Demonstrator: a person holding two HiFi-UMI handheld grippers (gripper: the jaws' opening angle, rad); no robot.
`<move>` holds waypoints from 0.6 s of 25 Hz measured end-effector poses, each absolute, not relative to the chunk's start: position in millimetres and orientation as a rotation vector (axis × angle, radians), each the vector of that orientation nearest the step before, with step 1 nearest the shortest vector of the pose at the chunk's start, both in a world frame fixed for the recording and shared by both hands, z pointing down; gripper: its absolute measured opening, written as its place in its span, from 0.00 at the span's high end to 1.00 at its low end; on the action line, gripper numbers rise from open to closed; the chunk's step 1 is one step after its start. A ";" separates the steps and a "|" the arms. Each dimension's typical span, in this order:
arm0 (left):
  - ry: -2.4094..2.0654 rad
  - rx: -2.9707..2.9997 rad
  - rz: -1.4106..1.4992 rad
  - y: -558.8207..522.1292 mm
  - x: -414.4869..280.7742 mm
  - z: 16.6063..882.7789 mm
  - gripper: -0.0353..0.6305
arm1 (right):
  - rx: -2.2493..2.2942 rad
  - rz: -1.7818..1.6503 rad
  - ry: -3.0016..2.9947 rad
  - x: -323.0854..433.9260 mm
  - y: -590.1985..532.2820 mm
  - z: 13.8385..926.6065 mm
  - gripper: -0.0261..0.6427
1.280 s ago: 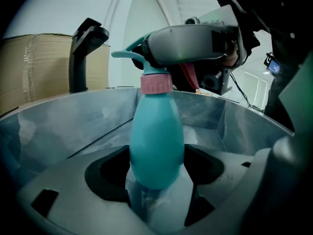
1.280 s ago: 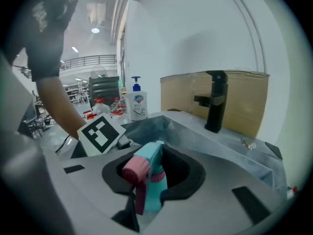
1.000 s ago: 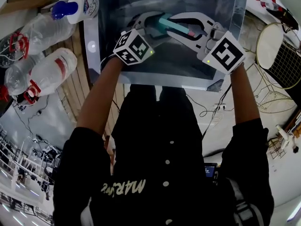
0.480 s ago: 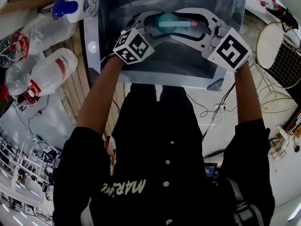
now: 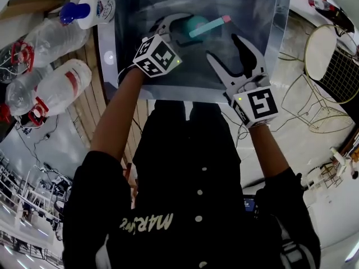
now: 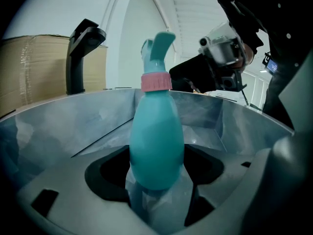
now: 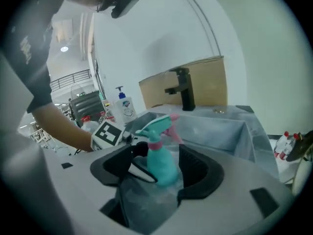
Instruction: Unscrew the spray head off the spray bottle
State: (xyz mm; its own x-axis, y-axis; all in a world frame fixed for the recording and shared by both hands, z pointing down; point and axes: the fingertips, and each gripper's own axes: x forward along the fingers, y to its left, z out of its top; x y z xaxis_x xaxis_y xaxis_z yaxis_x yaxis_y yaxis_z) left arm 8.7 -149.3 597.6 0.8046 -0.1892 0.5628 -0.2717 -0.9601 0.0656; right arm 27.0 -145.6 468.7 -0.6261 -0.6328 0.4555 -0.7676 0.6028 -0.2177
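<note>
Shows the teal spray bottle (image 6: 156,146) inside the steel sink (image 5: 263,32), roughly upright, with the spray head (image 6: 159,45) seated on top above a pink collar (image 6: 156,82). Places the left gripper (image 5: 189,29) clenched on the bottle's lower body, the base lost behind the jaws and any contact with the sink floor unreadable. Gives no sign, in any view, of the thread state under the collar. Presents the right gripper (image 5: 223,48) released, jaws just now opening wide with nothing between them, near the sink's front wall and apart from the bottle. Lines the bottle up beyond that gap in the right gripper view only. Foreshortens the bottle in the head view to a teal bar with a pink tip, the body mostly hidden. Sets a black faucet (image 7: 181,89) and a cardboard box (image 7: 205,82) behind the sink. Sets a pump soap bottle (image 5: 92,9) and plastic bottles (image 5: 56,83) to the sink's left, some cut off at the frame edge.
</note>
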 end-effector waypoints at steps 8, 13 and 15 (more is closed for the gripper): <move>-0.385 2.847 0.869 -150.2 9.4 597.5 0.41 | 1.159 0.540 -2.339 -22.5 -147.7 481.9 0.47; -0.390 2.848 0.865 -150.0 8.8 597.9 0.41 | 1.251 0.498 -2.223 -19.2 -168.1 496.3 0.46; -0.388 2.849 0.866 -149.9 8.6 598.6 0.41 | 1.222 0.454 -2.199 -21.9 -173.7 504.7 0.49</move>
State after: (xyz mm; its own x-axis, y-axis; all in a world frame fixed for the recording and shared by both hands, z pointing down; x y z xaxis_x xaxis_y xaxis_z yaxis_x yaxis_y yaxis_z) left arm 8.6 -149.9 598.6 0.8012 -0.2044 0.5625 -0.2839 -0.9572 0.0566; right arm -21.9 -173.7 504.7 -0.4149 -0.6560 0.6305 -0.8522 0.5230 -0.0165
